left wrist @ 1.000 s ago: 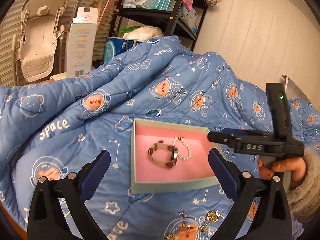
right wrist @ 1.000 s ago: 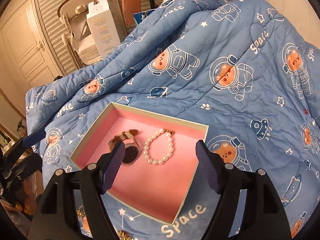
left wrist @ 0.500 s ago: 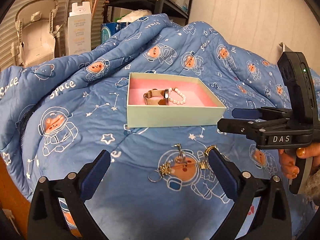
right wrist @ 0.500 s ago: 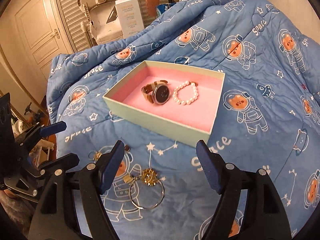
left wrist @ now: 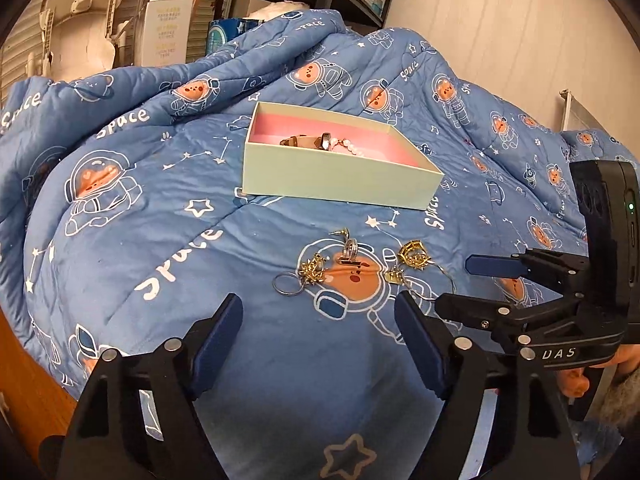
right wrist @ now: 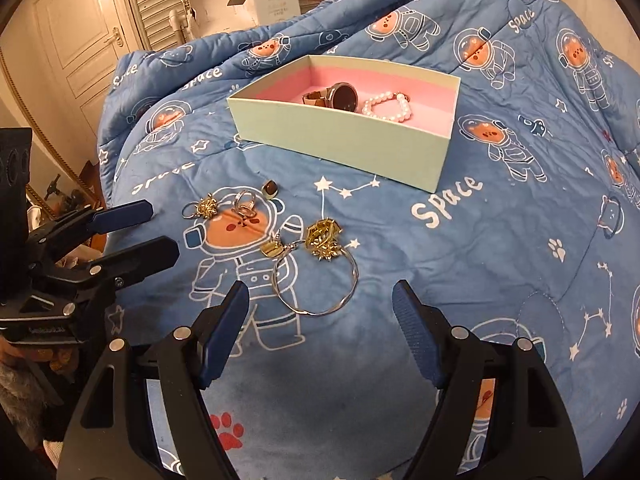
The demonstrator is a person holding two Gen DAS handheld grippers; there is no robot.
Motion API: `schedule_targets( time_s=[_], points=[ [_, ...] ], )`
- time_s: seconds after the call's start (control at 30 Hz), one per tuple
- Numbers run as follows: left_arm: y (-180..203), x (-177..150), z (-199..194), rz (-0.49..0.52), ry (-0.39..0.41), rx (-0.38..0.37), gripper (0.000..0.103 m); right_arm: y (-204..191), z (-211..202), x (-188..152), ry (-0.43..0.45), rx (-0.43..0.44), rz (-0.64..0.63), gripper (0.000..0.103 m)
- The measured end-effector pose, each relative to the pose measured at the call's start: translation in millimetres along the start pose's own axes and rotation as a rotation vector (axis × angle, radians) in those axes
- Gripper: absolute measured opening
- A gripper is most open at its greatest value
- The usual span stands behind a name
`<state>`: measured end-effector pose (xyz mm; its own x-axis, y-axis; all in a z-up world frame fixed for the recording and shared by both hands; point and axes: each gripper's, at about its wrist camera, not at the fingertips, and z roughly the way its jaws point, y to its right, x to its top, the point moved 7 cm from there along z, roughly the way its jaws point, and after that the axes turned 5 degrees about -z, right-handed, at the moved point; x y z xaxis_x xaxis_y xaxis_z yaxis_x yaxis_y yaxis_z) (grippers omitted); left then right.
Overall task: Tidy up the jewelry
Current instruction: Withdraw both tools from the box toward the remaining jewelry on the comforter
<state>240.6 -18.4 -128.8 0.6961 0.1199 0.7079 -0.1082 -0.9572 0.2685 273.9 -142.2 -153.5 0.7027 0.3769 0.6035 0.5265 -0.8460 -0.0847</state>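
Lying loose on the blue quilt [right wrist: 500, 240], on the near side of the mint box [right wrist: 340, 140] and apart from it, is the jewelry yet to be sorted, and both tools hang just short of it with nothing held. The right tool [right wrist: 320, 320] has its fingers spread wide, and the silver bangle [right wrist: 316, 280] sits almost dead ahead of the gap, nearer to it than anything else. The left tool [left wrist: 318, 332] is likewise spread apart; from it the cluster lies ahead and slightly right, farther off than the bangle is from the right tool. My judgement is that the right tool is the better placed for the next pick.

The bangle is a thin metal hoop lying flat, so it has no real long axis; its near rim faces the right tool, and the far rim touches a gold spiky ornament [right wrist: 324, 238] with a small gold tag [right wrist: 271, 249] just beside it. Flat and thin on soft fabric, it probably calls for pinching across the rim, not over the whole hoop.

Farther toward the box's left corner lie a second gold ornament on a small ring [right wrist: 204, 208], a pair of silver rings [right wrist: 245, 205], and a ring with a dark brown stone [right wrist: 270, 189], the last being closest to the box.

Inside the box, on its pink lining, a watch [right wrist: 342, 96] with a dark round face sits beside a pearl bracelet [right wrist: 388, 108]; the two look just apart.
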Motion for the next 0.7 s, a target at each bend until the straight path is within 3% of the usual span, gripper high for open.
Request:
schedule_targets(
  time_s=[0.13,0.3,0.4,0.7],
  points=[
    [-8.5,0.2,5.0,-0.002,-0.013,0.008,0.060,0.8,5.4,-2.6,-0.012,-0.012,-0.007,0.070],
    [-11.1,-1.8,16.1,0.088,-0.048,0.032,0.047,-0.5,9.2,-2.3,-0.021,-0.032,-0.029,0.068],
    [-10.1,-1.4,22.0,0.148,-0.050,0.035,0.046,-0.3,10.2,-1.0,-0.020,-0.036,-0.031,0.065],
    [-9.6,1.6,32.1,0.188,-0.044,0.019,0.038,-1.0,13.5,-0.1,-0.018,-0.036,-0.036,0.057]
  ],
)
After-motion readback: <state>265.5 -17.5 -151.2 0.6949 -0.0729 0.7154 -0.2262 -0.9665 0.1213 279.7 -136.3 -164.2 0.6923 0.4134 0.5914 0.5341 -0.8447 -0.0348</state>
